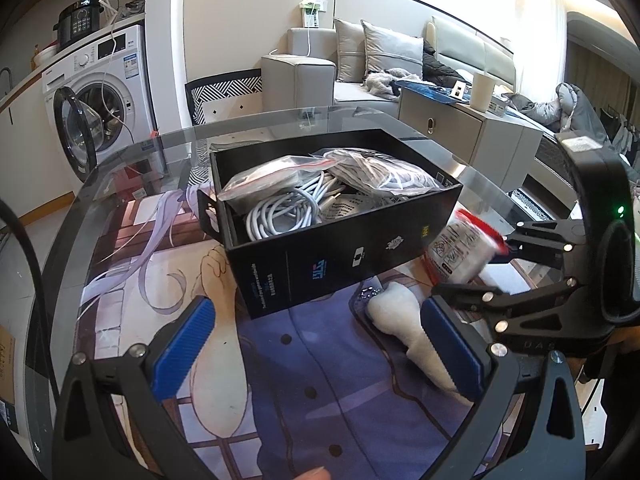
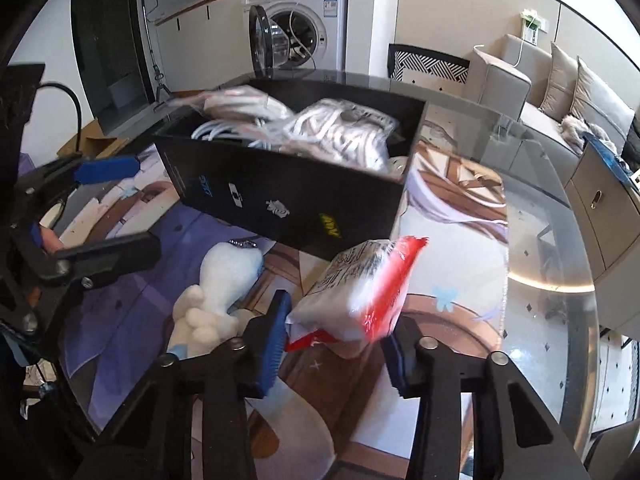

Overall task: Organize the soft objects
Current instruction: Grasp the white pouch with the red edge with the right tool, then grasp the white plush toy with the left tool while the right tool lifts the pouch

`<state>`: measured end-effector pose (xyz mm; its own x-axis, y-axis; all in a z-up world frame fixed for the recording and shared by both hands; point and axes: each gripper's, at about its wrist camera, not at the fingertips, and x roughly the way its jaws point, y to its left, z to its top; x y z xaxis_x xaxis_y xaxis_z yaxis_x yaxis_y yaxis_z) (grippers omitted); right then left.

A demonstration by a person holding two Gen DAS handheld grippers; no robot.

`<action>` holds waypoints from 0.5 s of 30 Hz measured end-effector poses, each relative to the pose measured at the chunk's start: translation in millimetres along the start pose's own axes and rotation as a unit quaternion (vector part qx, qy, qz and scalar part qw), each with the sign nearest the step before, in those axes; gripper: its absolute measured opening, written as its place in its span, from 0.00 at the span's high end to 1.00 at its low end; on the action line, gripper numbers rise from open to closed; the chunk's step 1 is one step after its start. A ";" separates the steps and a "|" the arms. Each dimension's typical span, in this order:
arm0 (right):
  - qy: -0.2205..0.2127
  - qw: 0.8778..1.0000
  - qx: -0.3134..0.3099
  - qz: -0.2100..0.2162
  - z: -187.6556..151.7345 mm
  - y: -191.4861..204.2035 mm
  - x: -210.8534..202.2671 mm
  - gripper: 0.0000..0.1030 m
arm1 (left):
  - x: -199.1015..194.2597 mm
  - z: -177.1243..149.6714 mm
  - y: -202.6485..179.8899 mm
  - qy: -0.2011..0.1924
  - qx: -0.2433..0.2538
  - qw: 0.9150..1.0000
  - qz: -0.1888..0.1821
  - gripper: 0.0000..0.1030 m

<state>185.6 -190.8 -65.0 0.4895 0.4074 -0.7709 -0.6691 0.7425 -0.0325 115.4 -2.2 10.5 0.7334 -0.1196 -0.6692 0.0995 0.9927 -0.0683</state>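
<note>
**Packet in the air, plush toy left on the mat**

The red-and-white plastic packet (image 2: 360, 292) is clamped between the blue pads of the right gripper (image 2: 336, 344), lifted off the table just in front of the black cardboard box (image 2: 288, 184). That box already holds bagged white cables (image 1: 280, 204), so the sorting looks partly done. A white plush toy (image 1: 408, 324) lies on the printed mat (image 1: 320, 380) near the box, seemingly next in line. The left gripper (image 1: 328, 344) hovers above the mat, fingers wide apart, holding nothing.
</note>
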 end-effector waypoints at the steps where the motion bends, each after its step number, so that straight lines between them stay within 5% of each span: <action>1: -0.004 1.000 -0.002 -0.001 -0.3 -1.4 -3.1 0.62 | 0.0 0.2 -1.2 0.001 0.001 1.000 -0.001 0.00; 15: -0.030 1.000 0.005 0.000 -1.6 -15.3 -21.1 0.79 | 1.8 -2.9 -11.2 0.008 0.008 1.000 -0.014 0.00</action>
<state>184.6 -211.6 -49.3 0.5227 0.4381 -0.7313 -0.6631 0.7481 -0.0257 113.7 -13.5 7.9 0.7197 -0.1469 -0.6786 0.1307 0.9886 -0.0753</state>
